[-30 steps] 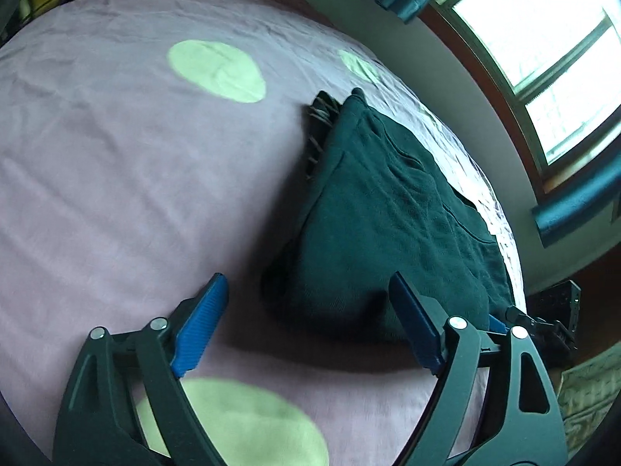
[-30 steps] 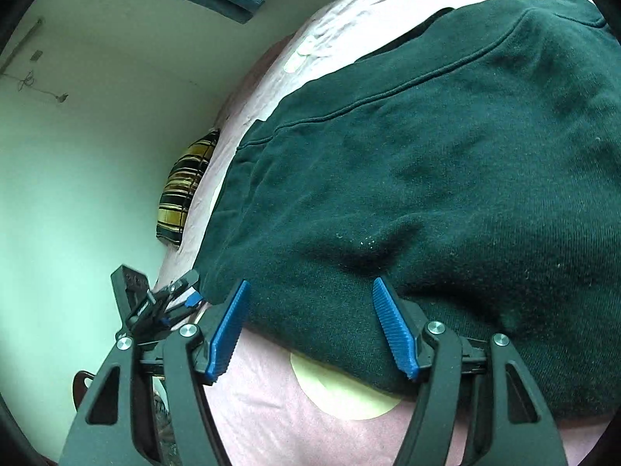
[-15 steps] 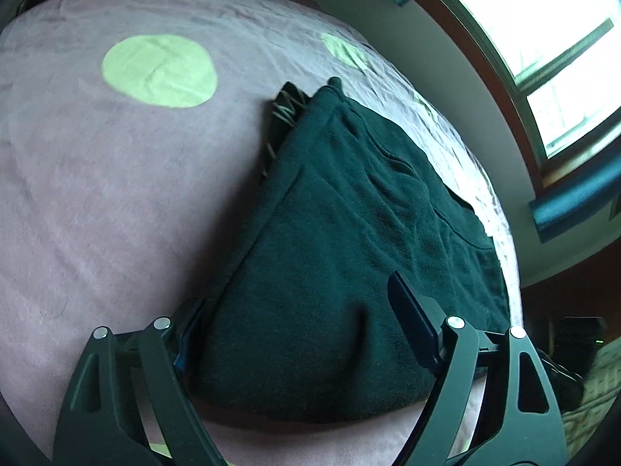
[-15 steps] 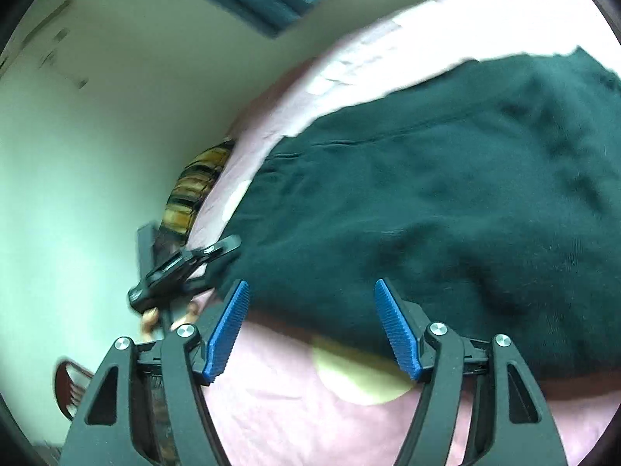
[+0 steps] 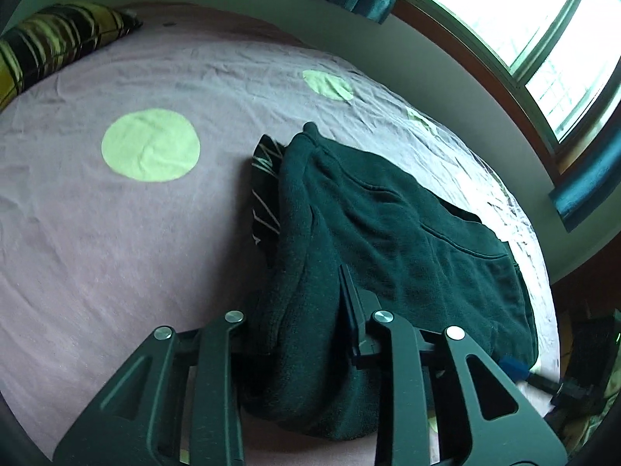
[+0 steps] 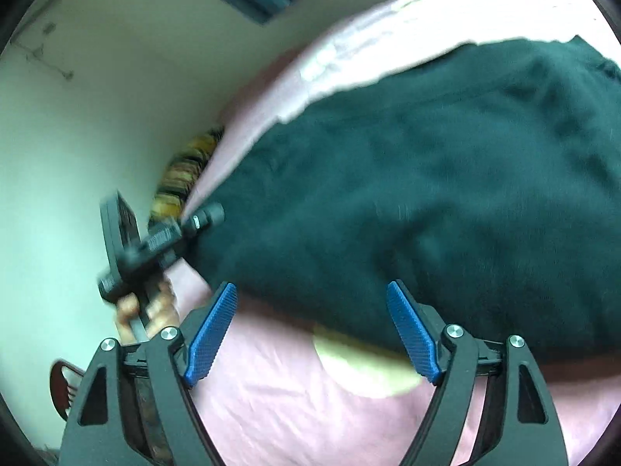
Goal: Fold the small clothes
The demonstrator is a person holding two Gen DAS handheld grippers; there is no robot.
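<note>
A dark green sweatshirt point(image 5: 407, 233) lies on a pink bed sheet point(image 5: 97, 233). My left gripper point(image 5: 306, 310) is shut on a bunched fold at the sweatshirt's near edge; the cloth hides its fingertips. A dark striped garment point(image 5: 266, 178) peeks out from under the sweatshirt's far left edge. In the right wrist view the sweatshirt point(image 6: 427, 194) fills the upper right, blurred. My right gripper point(image 6: 310, 330) is open and empty just short of its near hem. The left gripper point(image 6: 155, 244) shows there at the sweatshirt's left corner, held by a hand.
The sheet has pale green round patches point(image 5: 151, 145). A yellow and black striped pillow point(image 5: 50, 39) lies at the far left. A window point(image 5: 543, 39) with teal curtains is at the upper right. The bed's right edge drops to a dark floor point(image 5: 582, 310).
My left gripper moved onto the sweatshirt's near edge and closed on it, bunching the cloth. My right gripper stayed open and drew back a little from the hem.
</note>
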